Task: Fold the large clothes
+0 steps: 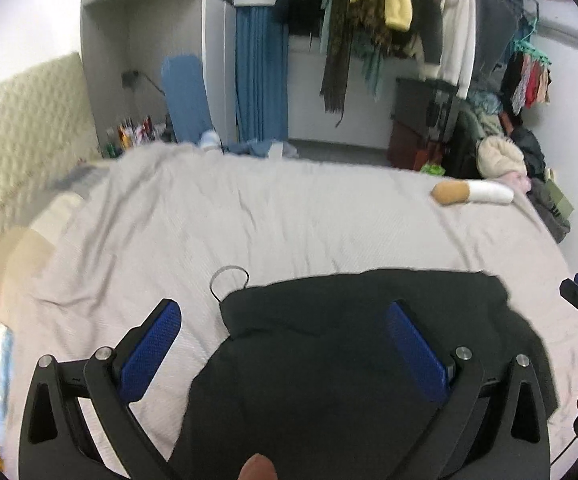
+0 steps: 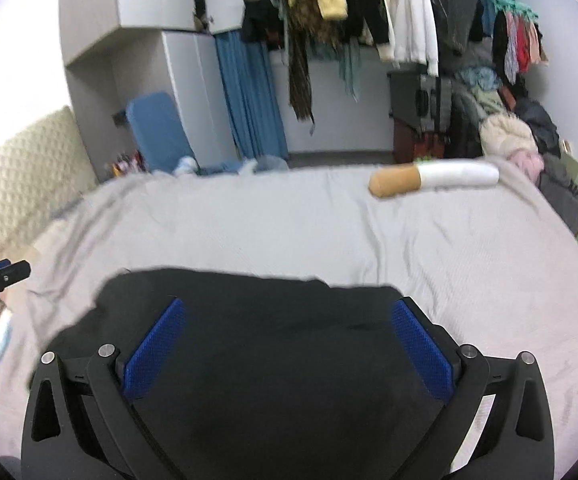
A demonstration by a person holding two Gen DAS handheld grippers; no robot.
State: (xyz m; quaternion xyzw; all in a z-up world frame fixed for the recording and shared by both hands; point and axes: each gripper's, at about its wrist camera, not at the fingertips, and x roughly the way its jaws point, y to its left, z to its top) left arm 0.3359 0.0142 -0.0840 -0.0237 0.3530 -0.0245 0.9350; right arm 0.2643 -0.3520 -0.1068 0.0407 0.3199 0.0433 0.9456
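Note:
A large black garment [image 1: 329, 344] lies bunched on the near part of a bed with a light grey sheet [image 1: 249, 216]. It also fills the near middle of the right wrist view [image 2: 273, 352]. A thin cord loop [image 1: 229, 276] sticks out at its left edge. My left gripper [image 1: 285, 320] is open above the garment's left part, its left pad over bare sheet. My right gripper [image 2: 289, 320] is open above the garment, both blue pads over the black cloth. Neither holds anything.
A cigarette-shaped pillow [image 2: 433, 180] lies at the bed's far right. A quilted headboard [image 1: 17, 128] is on the left. Hanging clothes [image 2: 369, 8], a blue curtain [image 1: 261, 76] and piled clothes [image 2: 529, 140] stand beyond the bed.

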